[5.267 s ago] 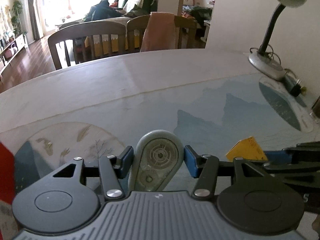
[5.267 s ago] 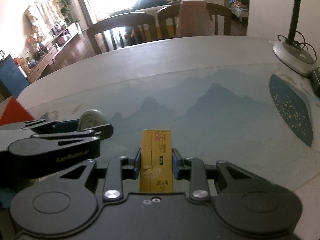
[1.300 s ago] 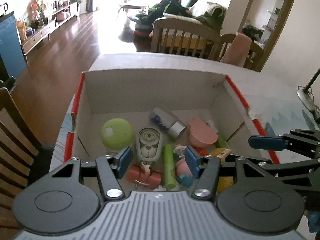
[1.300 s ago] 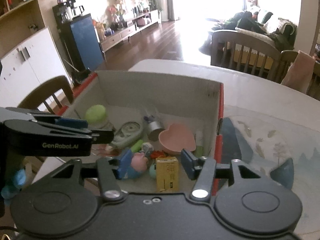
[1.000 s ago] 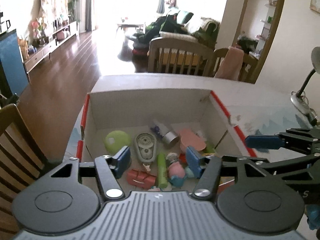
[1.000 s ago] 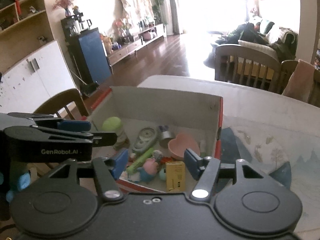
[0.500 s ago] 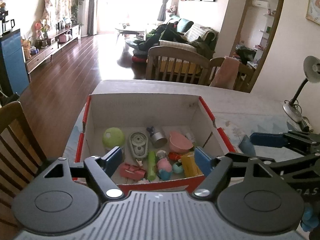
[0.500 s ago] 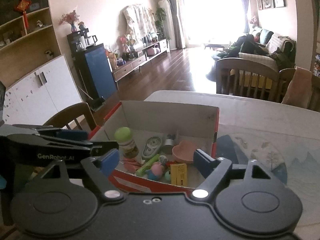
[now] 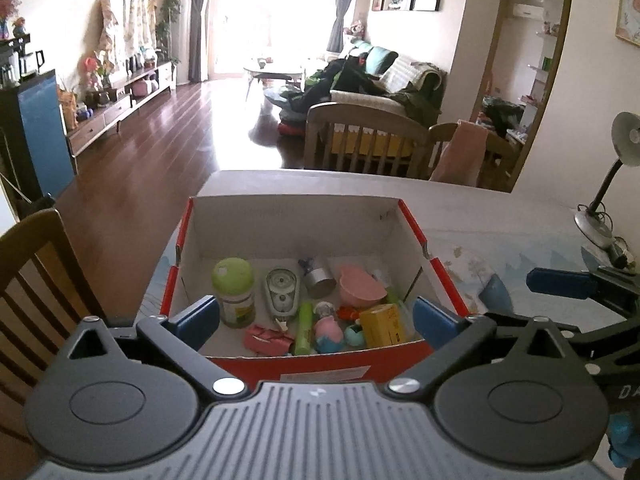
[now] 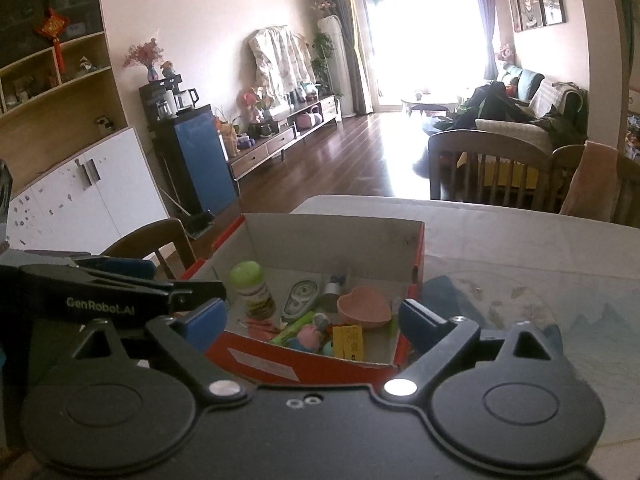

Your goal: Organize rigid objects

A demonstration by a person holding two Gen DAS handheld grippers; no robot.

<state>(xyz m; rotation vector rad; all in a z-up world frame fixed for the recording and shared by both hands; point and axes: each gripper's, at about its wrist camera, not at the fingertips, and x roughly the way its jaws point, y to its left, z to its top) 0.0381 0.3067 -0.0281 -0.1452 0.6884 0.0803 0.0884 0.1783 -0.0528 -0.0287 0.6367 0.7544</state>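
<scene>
A red cardboard box [image 9: 296,216] with a white inside stands on the table and holds several small items. Among them are a grey correction-tape dispenser [image 9: 282,290], a yellow carton [image 9: 382,326], a green-lidded bottle [image 9: 234,288] and a pink heart bowl [image 9: 360,286]. My left gripper [image 9: 316,316] hovers above the box's near wall, its jaws opening, nothing between them. My right gripper [image 10: 314,322] hangs beside it on the right, jaws also opening and empty. The right wrist view shows the box [image 10: 332,240], the dispenser [image 10: 300,294] and the carton [image 10: 352,340].
A wooden chair [image 9: 32,264] stands left of the box. Two more chairs [image 9: 360,136] line the table's far side. A desk lamp [image 9: 616,184] sits at the far right on the landscape-print table cover [image 9: 520,240].
The tape dispenser and the yellow carton have left my jaws and lie in the box. Both grippers have drawn back and upward from the box, and their jaws have spread wider.
</scene>
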